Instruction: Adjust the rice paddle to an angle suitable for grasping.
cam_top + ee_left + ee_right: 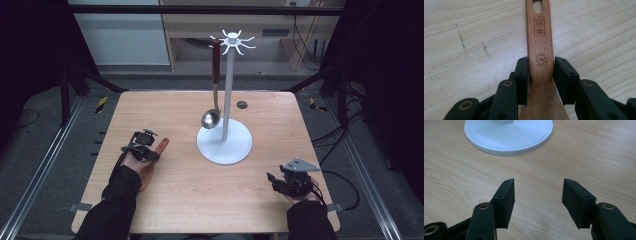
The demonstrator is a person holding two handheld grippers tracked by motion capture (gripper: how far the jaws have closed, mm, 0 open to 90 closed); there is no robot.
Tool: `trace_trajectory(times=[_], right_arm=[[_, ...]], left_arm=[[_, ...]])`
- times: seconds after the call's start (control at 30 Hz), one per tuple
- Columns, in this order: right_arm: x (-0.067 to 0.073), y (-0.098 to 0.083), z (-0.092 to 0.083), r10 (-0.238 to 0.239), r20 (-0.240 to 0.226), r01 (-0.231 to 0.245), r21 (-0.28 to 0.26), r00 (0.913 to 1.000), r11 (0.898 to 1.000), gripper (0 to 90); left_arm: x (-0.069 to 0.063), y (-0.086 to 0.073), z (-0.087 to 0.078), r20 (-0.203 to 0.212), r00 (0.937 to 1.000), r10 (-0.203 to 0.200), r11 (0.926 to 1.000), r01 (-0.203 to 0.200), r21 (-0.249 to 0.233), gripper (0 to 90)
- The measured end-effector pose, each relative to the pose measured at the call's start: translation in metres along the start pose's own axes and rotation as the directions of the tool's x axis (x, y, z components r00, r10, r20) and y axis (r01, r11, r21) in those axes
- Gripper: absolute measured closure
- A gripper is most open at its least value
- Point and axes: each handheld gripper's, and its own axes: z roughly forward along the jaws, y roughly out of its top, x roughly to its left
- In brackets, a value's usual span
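While the wooden spatula (539, 60) lies flat on the tabletop (190, 195), the left tongs (541, 72) pinch its handle just above the wide blade, one pad on each side. Near the right front corner, the right tongs (537, 200) are spread apart with only bare wood between them. Farther back stands a white rack (224, 142), and a ladle (212, 100) hangs from one of its hooks.

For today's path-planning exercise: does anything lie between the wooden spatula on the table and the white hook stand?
Nothing visible does. The flat brown wooden spatula lies between the left hand-held gripper jaws, and the bare table stretches to the white metal hook stand. A red-handled steel ladle already hangs on the stand's near-left side.
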Motion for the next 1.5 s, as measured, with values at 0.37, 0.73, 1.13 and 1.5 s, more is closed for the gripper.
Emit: trace_trajectory(times=[0.37,0.73,1.13,1.5], right_arm=[[0.0,0.0,0.0,-0.002,-0.001,0.002,0.002,1.0,1.0,43.9],[-0.001,0.0,0.001,0.004,-0.003,-0.004,0.008,1.0,1.0,42.9],[-0.001,0.0,0.0,0.002,-0.01,-0.002,0.005,0.9999,1.0,45.5],[-0.002,0.0,0.001,0.004,-0.01,-0.004,0.012,0.9999,1.0,45.9]], left_arm=[[-0.008,-0.021,-0.011,0.03,0.9985,0.045,0.9987,-0.046,0.022,65.1],[-0.007,-0.027,-0.015,0.05,0.9953,0.083,0.9963,-0.084,0.02,56.5],[-0.01,-0.014,-0.01,0.051,0.9915,0.119,0.9892,-0.123,0.08,59.8],[-0.014,-0.008,-0.008,0.061,0.9904,0.123,0.9827,-0.131,0.131,57.9]])
